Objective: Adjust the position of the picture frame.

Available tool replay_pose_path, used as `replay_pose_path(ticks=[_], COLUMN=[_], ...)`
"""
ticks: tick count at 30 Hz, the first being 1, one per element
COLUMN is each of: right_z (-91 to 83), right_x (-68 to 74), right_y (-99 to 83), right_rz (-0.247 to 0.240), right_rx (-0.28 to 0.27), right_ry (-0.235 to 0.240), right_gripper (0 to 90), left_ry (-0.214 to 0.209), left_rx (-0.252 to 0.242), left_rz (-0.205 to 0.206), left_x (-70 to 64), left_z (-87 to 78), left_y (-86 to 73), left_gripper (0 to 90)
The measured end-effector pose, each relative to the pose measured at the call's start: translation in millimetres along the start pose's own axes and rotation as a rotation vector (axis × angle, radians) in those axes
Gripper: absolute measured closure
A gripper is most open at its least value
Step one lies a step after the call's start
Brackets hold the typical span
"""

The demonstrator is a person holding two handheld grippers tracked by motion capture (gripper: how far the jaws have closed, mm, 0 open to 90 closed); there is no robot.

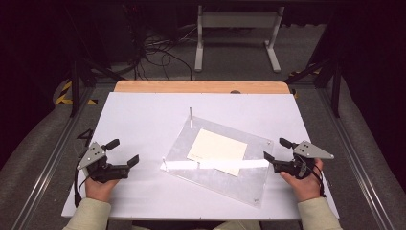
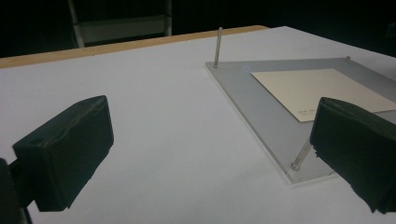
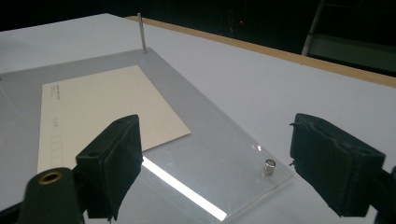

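Both grippers, left gripper (image 1: 123, 152) and right gripper (image 1: 275, 149), gape wide, holding nothing. Pinching the card (image 1: 218, 149) risks sliding it across the clear plate (image 1: 239, 184) or snagging 2 pins (image 1: 190, 115).

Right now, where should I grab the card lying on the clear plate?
Probably the card's near corner that overhangs the glare strip, coming from the right gripper side. It lies flat on the plate, so slide one finger under an edge; tall pins guard the far and left corners.

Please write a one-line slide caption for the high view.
Two open hand-held grippers, left and right, flank a clear plate holding a cream card.
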State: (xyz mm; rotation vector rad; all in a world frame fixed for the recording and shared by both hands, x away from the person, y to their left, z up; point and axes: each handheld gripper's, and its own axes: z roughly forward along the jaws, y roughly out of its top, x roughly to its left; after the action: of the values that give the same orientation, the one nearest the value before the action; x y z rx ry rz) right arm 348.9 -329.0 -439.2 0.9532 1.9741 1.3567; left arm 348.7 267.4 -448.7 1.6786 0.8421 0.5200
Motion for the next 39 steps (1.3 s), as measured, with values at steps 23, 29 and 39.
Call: replay_pose_path(ticks=[23,29,39], right_z=[-3.9,-4.0,-5.6], right_x=[-1.8,-1.7,-1.0], right_y=[-4.4,-4.8,-5.0], right_rz=[0.008,0.009,0.001], right_rx=[0.014,0.019,0.016], right_ry=[-0.021,-0.022,-0.021], right_gripper=[16.6,16.6,18.3], left_ry=[-0.116,-0.11,-0.157], left_rx=[-0.054,-0.032,0.034], left_rz=[0.026,0.034,0.022], left_x=[-26.8,-35.9,-50.8], left_z=[14.4,24.6,47.2], left_y=[29.1,33.1,32.6], left_gripper=[0.2,0.8,3.1])
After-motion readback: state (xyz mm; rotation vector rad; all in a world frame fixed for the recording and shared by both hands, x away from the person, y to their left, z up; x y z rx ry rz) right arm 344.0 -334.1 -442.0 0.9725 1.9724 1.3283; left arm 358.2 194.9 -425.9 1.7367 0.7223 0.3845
